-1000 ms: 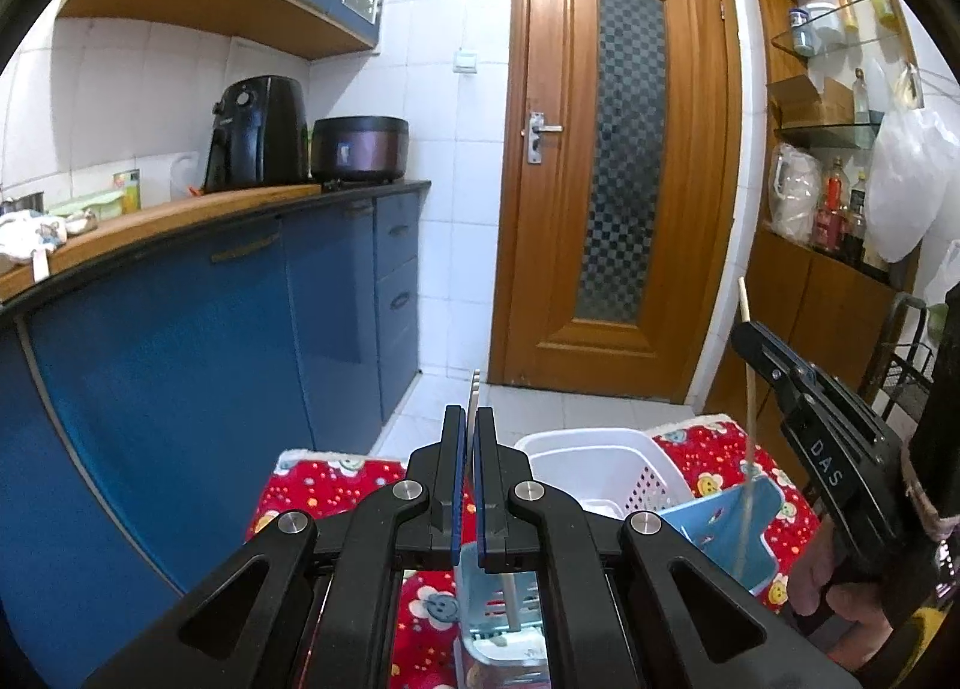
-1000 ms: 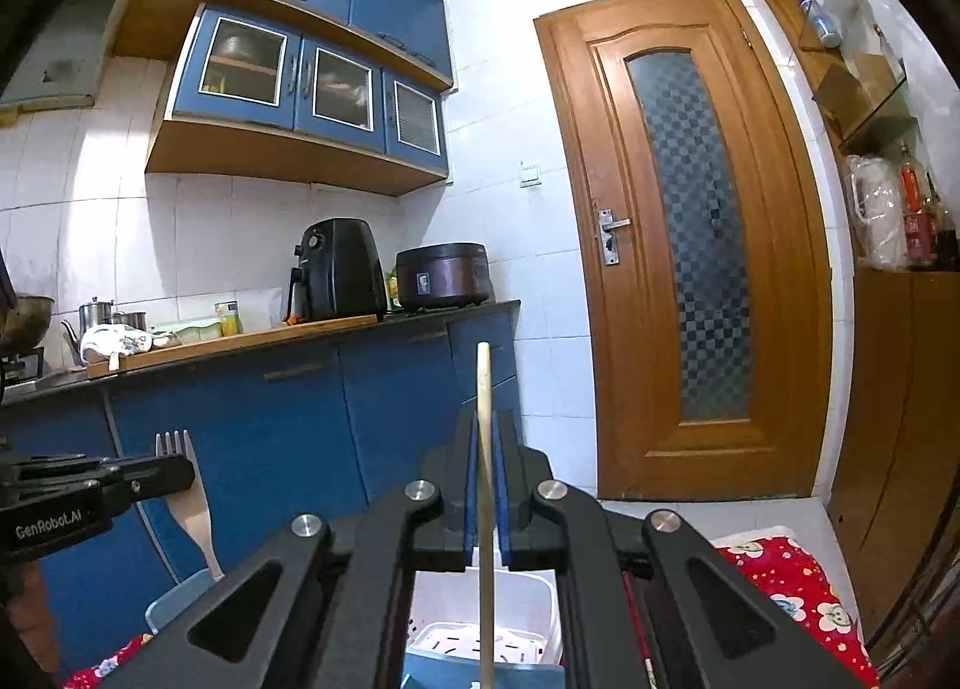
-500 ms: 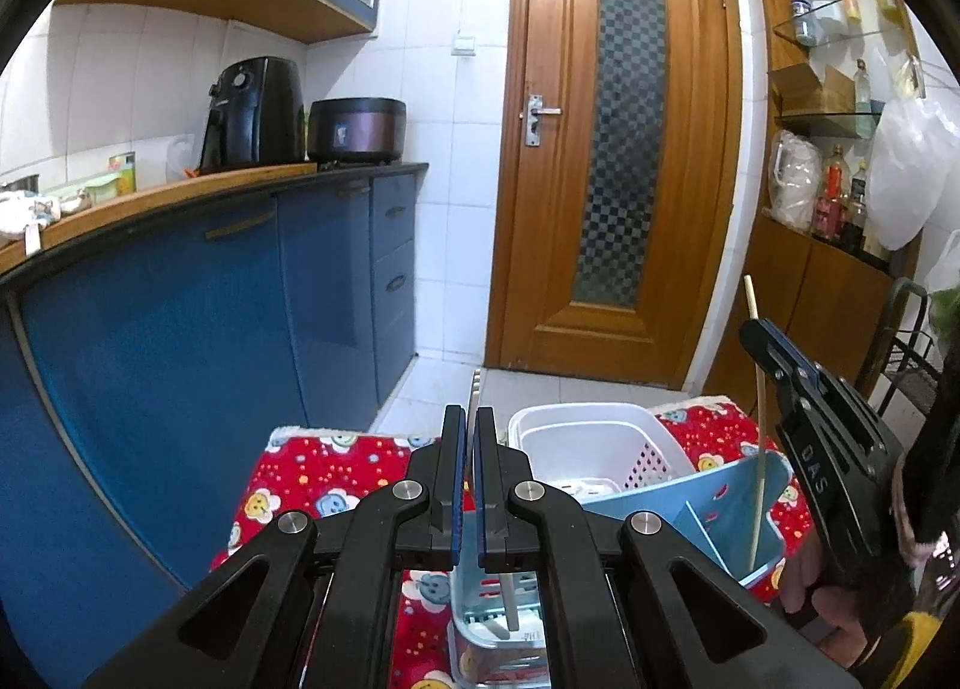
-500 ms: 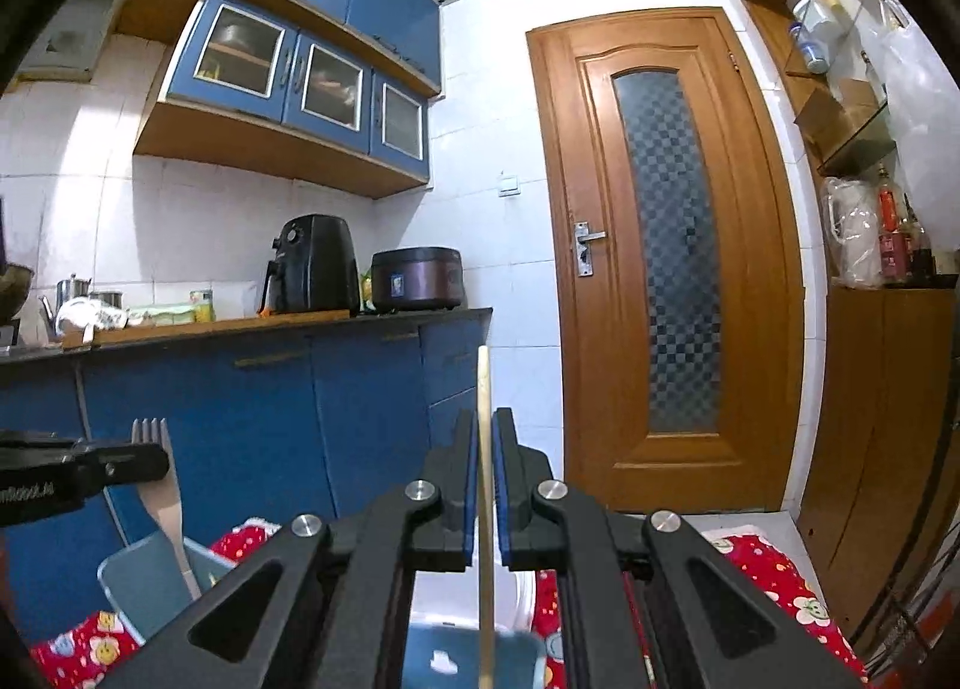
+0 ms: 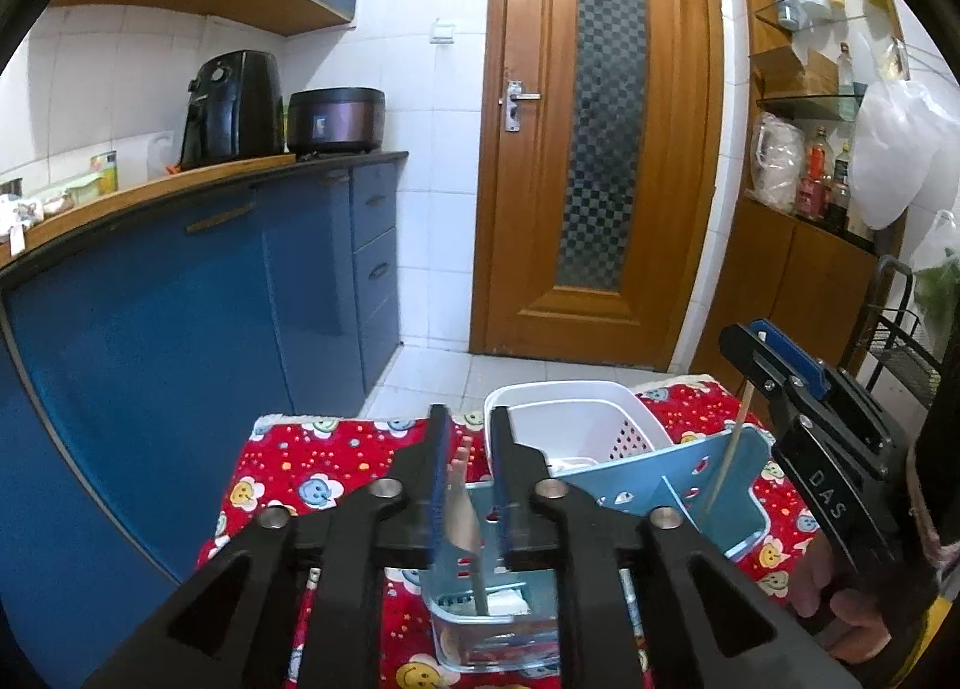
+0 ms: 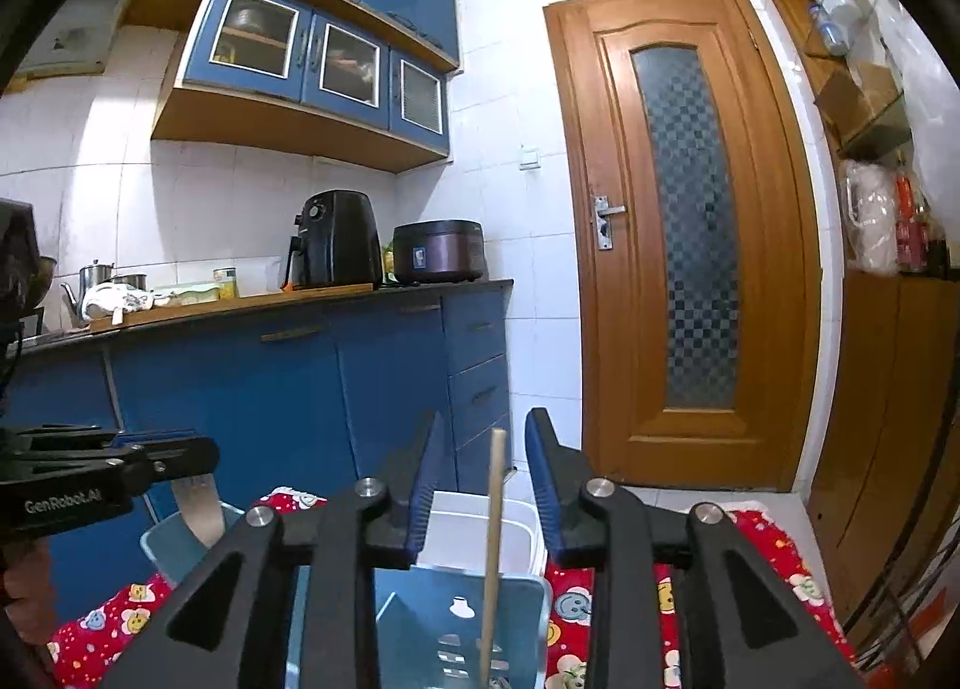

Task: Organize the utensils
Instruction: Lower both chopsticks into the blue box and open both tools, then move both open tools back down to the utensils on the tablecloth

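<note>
Now both grippers' jaws have just been opening: left [image 5: 471, 470] w/ fork [image 5: 462, 509] loose between, right [image 6: 483, 485] w/ chopstick [image 6: 493, 539] loose, both in caddy [image 5: 690, 485].

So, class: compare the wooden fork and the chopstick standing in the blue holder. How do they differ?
The wooden fork is flat and broad with tines; the chopstick is a thin round stick. Fork stands in the blue holder's left compartment, chopstick further right. Both are pale wood, upright, between open jaws.
</note>
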Action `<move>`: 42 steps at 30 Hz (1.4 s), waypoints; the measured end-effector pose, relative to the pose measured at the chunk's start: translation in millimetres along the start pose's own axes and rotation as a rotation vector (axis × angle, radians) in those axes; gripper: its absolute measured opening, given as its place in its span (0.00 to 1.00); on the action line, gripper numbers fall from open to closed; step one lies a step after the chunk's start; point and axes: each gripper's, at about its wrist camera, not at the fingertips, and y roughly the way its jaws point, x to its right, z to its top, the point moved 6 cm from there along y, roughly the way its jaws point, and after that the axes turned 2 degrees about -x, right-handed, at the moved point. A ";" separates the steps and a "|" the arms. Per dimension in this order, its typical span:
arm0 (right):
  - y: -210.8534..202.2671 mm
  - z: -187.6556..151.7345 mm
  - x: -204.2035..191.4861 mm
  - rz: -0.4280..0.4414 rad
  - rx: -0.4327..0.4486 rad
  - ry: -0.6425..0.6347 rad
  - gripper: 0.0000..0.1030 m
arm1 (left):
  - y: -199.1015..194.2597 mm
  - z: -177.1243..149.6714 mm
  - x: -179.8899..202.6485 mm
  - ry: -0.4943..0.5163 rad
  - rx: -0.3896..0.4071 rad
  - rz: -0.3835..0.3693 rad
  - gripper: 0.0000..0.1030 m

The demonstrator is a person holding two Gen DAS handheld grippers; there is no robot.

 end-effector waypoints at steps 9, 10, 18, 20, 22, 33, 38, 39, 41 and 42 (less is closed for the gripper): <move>-27.0 19.5 3.6 0.016 -0.038 0.045 0.36 | -23.8 7.1 7.6 0.007 0.025 -0.015 0.27; -29.9 20.9 5.0 0.019 -0.045 0.056 0.36 | -26.4 8.3 7.6 0.007 0.029 -0.016 0.28; -57.1 19.6 9.0 0.058 -0.131 0.123 0.36 | -60.1 14.0 15.7 0.013 0.050 -0.040 0.31; -64.1 16.1 7.8 0.067 -0.149 0.131 0.36 | -66.8 12.5 17.1 0.009 0.047 -0.049 0.31; -70.5 11.8 6.5 0.074 -0.168 0.137 0.36 | -71.7 9.4 18.4 0.008 0.042 -0.052 0.31; -99.9 -26.2 -0.7 0.100 -0.293 0.149 0.36 | -89.9 -21.8 18.6 -0.004 -0.017 -0.065 0.31; -108.2 -46.9 -1.8 0.105 -0.346 0.156 0.36 | -91.6 -42.9 20.1 -0.022 -0.066 -0.079 0.31; -109.8 -51.0 -2.0 0.106 -0.355 0.158 0.36 | -91.8 -47.9 20.2 -0.028 -0.078 -0.084 0.31; -112.3 -57.8 -2.2 0.105 -0.373 0.162 0.36 | -91.9 -55.9 20.7 -0.035 -0.096 -0.091 0.31; -113.7 -61.8 -1.9 0.105 -0.383 0.166 0.36 | -92.0 -61.1 20.8 -0.040 -0.108 -0.093 0.31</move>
